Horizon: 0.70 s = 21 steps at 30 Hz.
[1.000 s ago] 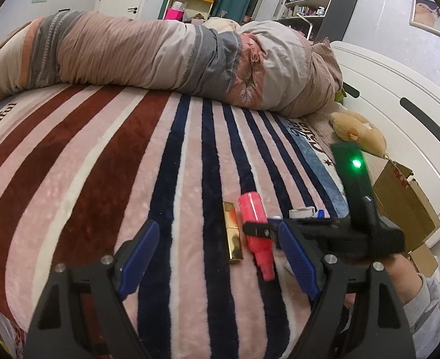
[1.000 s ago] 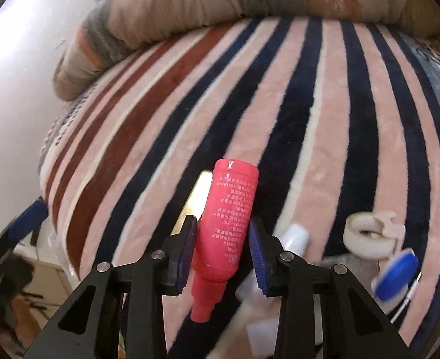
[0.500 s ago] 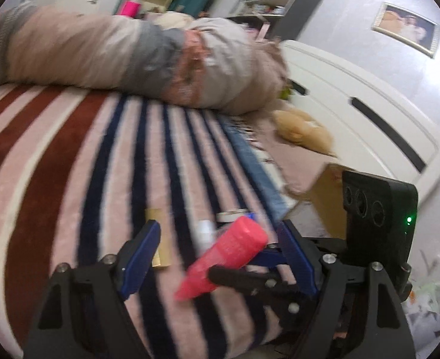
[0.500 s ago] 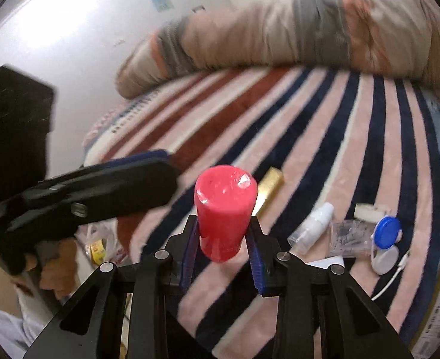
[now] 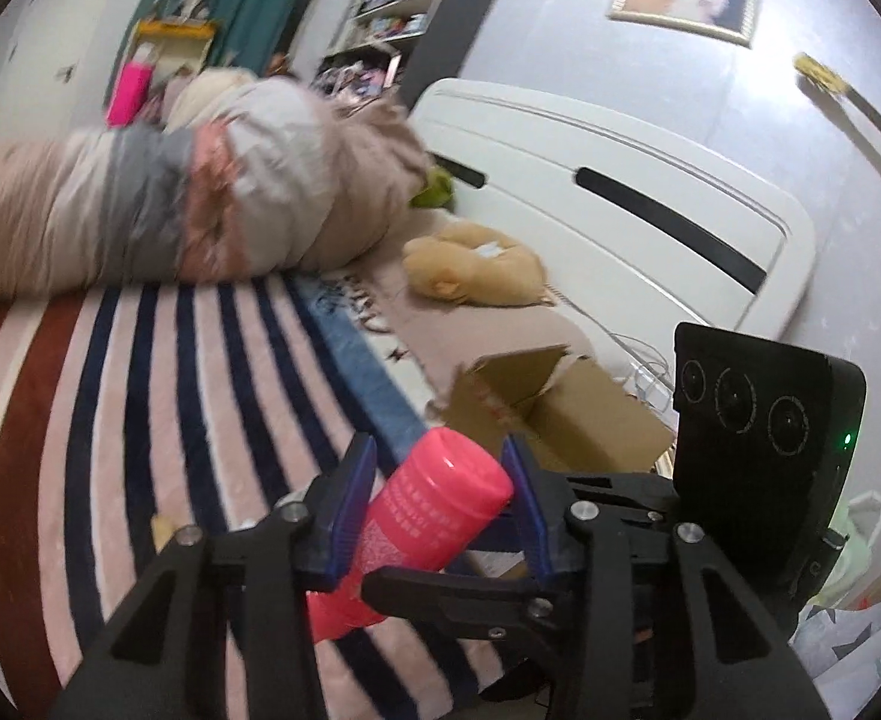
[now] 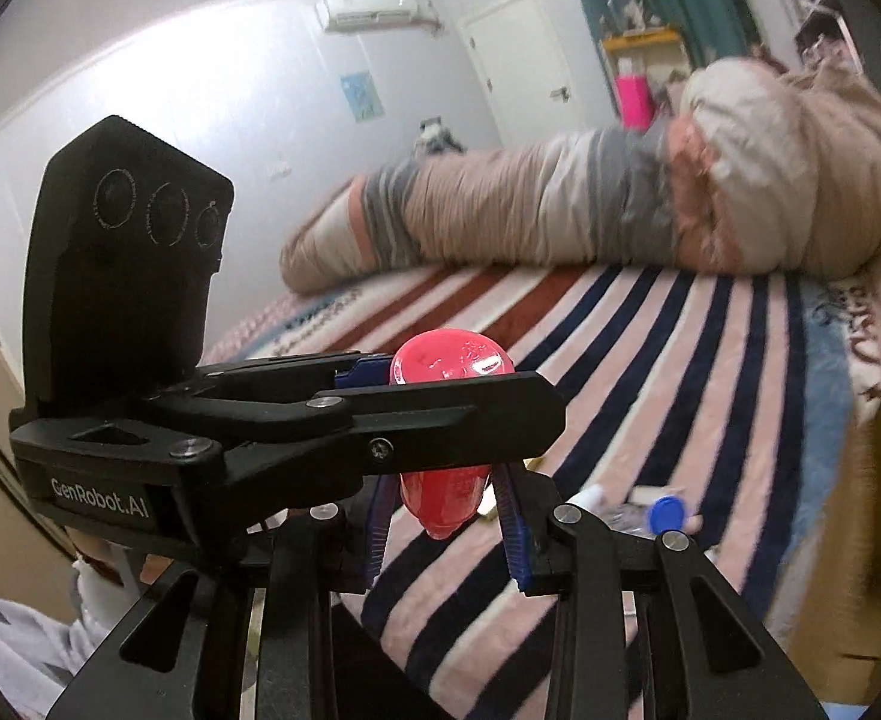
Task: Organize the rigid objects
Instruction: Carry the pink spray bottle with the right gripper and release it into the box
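A pink bottle (image 5: 440, 510) hangs in the air above the striped blanket (image 5: 140, 420), wide end up and away from me. My left gripper (image 5: 437, 450) has its jaws closing, and both blue pads touch the bottle's wide end. My right gripper (image 6: 440, 480) is shut on the narrower lower part of the pink bottle (image 6: 446, 498). In the left wrist view one of the right gripper's fingers (image 5: 440, 591) crosses under the bottle. In the right wrist view the left gripper's black body crosses in front and hides the bottle's middle.
An open cardboard box (image 5: 578, 414) stands at the bed's right edge below the white headboard (image 5: 620, 210). A tan plush toy (image 5: 476, 267) and a rolled duvet (image 5: 140, 210) lie at the back. A gold tube (image 5: 161, 525), a blue-capped case (image 6: 665, 510) and a white bottle (image 6: 587, 498) rest on the blanket.
The right gripper lifted the pink bottle off the blanket. The left gripper rose beside it, swung toward the headboard, and its wide jaws closed in on the bottle's wide end.
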Tool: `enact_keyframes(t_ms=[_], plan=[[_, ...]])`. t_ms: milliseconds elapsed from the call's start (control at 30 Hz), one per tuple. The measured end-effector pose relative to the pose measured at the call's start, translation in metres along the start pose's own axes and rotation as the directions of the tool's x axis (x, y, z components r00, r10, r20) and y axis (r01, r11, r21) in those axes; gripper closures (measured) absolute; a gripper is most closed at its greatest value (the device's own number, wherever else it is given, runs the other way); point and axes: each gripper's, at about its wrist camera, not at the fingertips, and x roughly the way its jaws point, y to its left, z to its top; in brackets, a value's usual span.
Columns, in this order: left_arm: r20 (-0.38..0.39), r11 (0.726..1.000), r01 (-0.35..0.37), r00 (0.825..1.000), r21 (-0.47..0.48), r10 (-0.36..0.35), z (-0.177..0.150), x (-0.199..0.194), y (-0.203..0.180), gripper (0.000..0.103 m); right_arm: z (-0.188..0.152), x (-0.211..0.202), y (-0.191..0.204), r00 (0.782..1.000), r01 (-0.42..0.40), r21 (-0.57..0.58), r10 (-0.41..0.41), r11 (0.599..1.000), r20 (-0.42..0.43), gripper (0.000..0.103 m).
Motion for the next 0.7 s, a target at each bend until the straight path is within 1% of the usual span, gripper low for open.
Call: enact_keyframes(t_ms=[67,133,200,400,500,567,667,700], plan=[[0.010,0.999,0.004,1.000,0.054,-0.004,0.013,0.004,-0.026,0.063,0.002,-0.024,-0.006,0.999,0.007,0.009,-0.007,1.000,0.047,0.076],[0.015,0.995,0.009,1.000,0.098,-0.011,0.022,0.007,-0.046,0.063,0.006,-0.052,-0.012,0.994,0.027,0.010,-0.028,1.000,0.105,0.076],[0.012,0.989,0.018,1.000,0.148,-0.020,0.034,0.015,-0.070,0.063,0.007,-0.072,-0.022,0.989,0.040,0.018,-0.042,0.999,0.145,0.076],[-0.034,0.962,0.083,0.996,0.261,-0.077,0.062,0.058,-0.134,0.063,0.000,-0.140,-0.061,0.960,0.114,0.086,-0.132,0.990,0.247,0.076],[-0.080,0.949,0.117,0.992,0.292,-0.098,0.067,0.087,-0.158,0.063,-0.008,-0.161,-0.084,0.952,0.141,0.139,-0.173,0.980,0.254,0.076],[-0.113,0.945,0.133,0.988,0.300,-0.103,0.067,0.107,-0.166,0.063,-0.014,-0.169,-0.097,0.951,0.163,0.161,-0.199,0.973,0.237,0.076],[-0.171,0.947,0.153,0.979,0.282,-0.107,0.061,0.135,-0.169,0.063,-0.024,-0.167,-0.117,0.955,0.201,0.192,-0.235,0.961,0.179,0.076],[-0.196,0.951,0.157,0.975,0.266,-0.107,0.058,0.147,-0.166,0.063,-0.028,-0.161,-0.125,0.959,0.213,0.202,-0.245,0.956,0.146,0.076]])
